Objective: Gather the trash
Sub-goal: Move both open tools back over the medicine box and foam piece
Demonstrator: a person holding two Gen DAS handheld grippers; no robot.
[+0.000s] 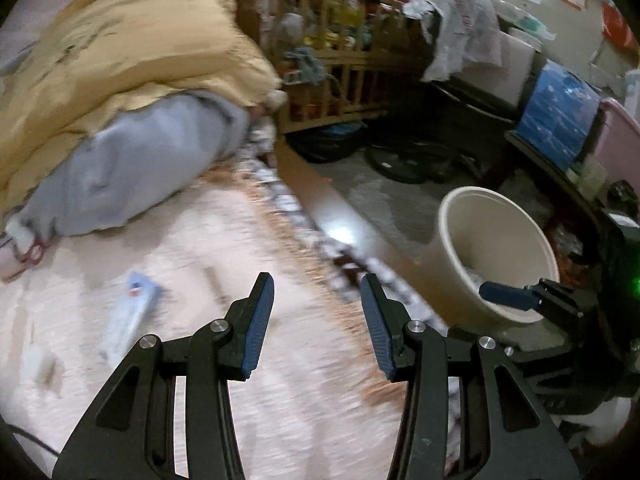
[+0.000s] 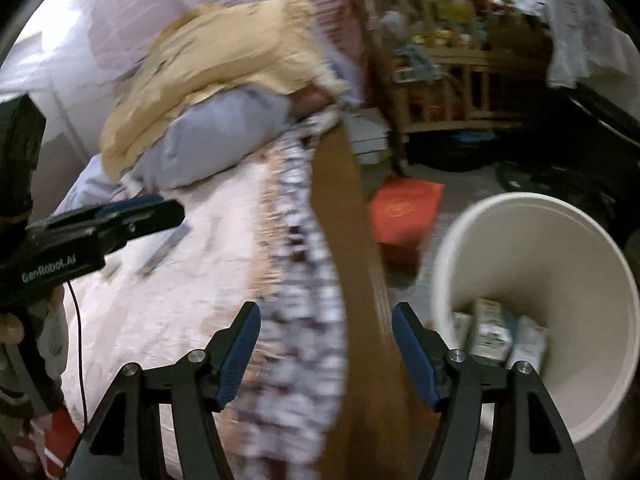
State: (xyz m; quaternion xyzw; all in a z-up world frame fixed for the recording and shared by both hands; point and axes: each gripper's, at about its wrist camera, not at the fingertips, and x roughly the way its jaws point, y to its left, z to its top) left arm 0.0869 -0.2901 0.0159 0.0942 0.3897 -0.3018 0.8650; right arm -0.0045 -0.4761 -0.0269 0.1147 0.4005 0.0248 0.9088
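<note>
A yellow quilt [image 1: 132, 48] lies heaped over a grey-blue pillow [image 1: 132, 168] at the far end of the bed [image 1: 280, 360], a wooden crib [image 1: 340, 64] crammed with clutter stands beyond the bed's far corner, and a red box [image 2: 404, 216] sits on the floor beside the bed's wooden side rail [image 2: 352, 264].

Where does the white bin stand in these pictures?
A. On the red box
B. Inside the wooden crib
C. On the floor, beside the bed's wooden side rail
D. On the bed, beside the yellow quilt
C: the white bin stands on the grey floor right of the bed's wooden side rail, with a few cartons in its bottom.
</note>
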